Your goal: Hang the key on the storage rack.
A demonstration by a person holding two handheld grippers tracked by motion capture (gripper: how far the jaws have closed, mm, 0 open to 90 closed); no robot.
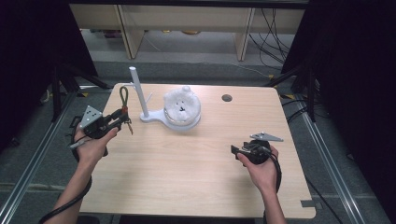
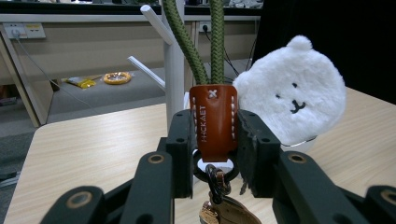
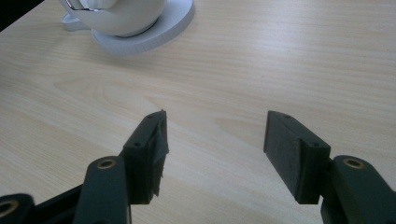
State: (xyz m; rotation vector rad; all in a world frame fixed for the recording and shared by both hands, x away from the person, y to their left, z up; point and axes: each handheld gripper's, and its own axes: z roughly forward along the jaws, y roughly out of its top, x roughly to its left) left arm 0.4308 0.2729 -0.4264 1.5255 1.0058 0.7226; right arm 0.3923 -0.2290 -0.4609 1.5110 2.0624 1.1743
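My left gripper (image 1: pixel 122 117) is shut on a keychain (image 2: pixel 213 122): its brown leather tab sits clamped between the jaws. The green rope loop (image 1: pixel 123 95) rises above them, and a metal ring with a tag (image 2: pixel 219 193) hangs below. The white stand (image 1: pixel 140 95) with slanted pegs rises just past the keychain. A white fluffy bear-face pouch (image 1: pixel 182 105) rests on the stand's round base. My right gripper (image 1: pixel 233 150) stays open low over the table at the right, nothing between its jaws.
The wooden table (image 1: pixel 187 163) has a round cable hole (image 1: pixel 227 98) at the back right. The stand's round base (image 3: pixel 154 32) lies ahead of the right gripper. Desks and cables stand on the floor beyond the table.
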